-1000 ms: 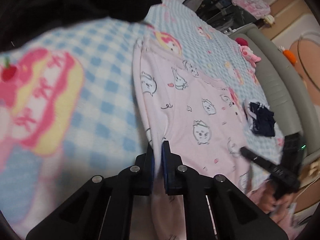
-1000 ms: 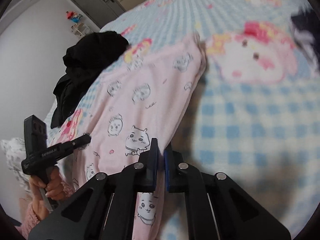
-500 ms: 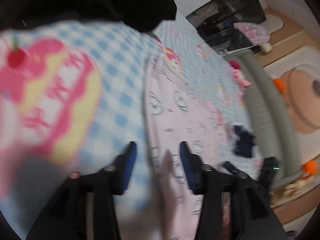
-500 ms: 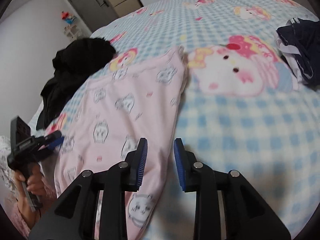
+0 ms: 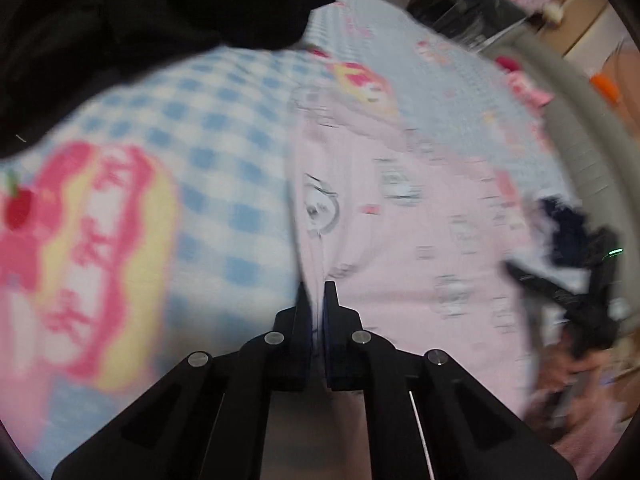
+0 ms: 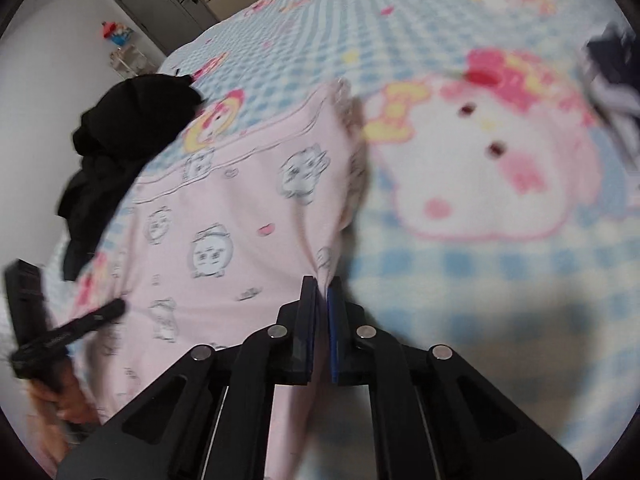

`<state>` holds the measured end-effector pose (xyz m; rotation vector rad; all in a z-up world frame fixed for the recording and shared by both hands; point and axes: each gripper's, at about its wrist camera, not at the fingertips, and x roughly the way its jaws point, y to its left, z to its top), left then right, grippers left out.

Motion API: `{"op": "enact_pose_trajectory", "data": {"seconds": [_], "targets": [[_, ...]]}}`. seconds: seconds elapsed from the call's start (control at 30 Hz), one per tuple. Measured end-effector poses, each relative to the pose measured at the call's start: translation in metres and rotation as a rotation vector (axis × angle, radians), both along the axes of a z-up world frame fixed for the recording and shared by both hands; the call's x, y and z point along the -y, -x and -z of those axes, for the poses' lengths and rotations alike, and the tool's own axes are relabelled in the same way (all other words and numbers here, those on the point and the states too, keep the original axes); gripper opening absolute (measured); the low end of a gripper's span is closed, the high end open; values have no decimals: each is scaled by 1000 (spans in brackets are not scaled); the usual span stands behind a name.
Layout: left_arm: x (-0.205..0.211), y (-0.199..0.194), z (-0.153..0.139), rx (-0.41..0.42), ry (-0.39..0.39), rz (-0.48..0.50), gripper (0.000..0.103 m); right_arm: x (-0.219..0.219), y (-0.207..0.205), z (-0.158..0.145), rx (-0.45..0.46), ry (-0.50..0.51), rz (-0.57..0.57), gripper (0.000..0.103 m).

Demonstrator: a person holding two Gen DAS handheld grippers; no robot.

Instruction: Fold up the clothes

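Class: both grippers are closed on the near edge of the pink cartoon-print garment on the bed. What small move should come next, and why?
Probably lift both hands together and carry the near edge toward the far hem. The left gripper and right gripper each pinch the pink cartoon-print garment, which lies flat on the blue checked bedspread.

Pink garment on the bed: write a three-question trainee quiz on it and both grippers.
1. True or false: the left gripper is shut on an edge of the pink garment.
2. Which edge of the pink garment does the right gripper pinch in the right wrist view? A) its right edge B) its far hem C) none, its jaws are open
3. Fill in: in the left wrist view the pile at top left, on the checked bedspread, is a ____ garment.

Key
1. True.
2. A. Pink cloth runs between the closed pads.
3. Black.
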<state>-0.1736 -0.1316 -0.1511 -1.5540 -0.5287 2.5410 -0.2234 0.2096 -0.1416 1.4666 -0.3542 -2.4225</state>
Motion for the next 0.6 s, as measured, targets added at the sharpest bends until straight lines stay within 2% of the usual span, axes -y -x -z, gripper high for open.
{"op": "enact_pose_trajectory", "data": {"seconds": [0.1, 0.13, 0.17, 0.23, 0.3, 0.37, 0.4, 0.43, 0.5, 0.53, 0.57, 0.6], "targets": [[25, 4, 4, 19, -160, -37, 11, -7, 6, 7, 29, 33, -28, 7], [33, 7, 2, 7, -211, -51, 18, -10, 6, 6, 24, 60, -36, 11], [38, 12, -2, -11, -243, -58, 33, -13, 6, 5, 19, 85, -44, 22], [40, 28, -5, -34, -299, -31, 49, -13, 15, 4, 15, 108, -42, 29], [35, 44, -5, -44, -293, 8, 49, -13, 24, 2, 11, 129, -40, 36], [23, 60, 1, -33, -222, 48, 42, -6, 39, 12, 46, 127, -41, 45], [17, 64, 7, -23, -181, 55, 33, -2, 47, 16, 63, 126, -42, 45], [11, 69, 12, -12, -140, 63, 13, 0, 51, 21, 69, 117, -41, 45], [10, 70, 12, -19, -100, 56, 6, 7, 56, 24, 61, 80, -39, 29], [14, 69, 11, -26, -83, 43, 4, 8, 56, 21, 49, 72, -37, 18], [21, 68, 8, -32, -62, 26, 3, 9, 55, 18, 36, 65, -36, 11], [28, 67, 6, -38, -40, 8, 3, 6, 54, 14, 22, 60, -31, 10]]}}
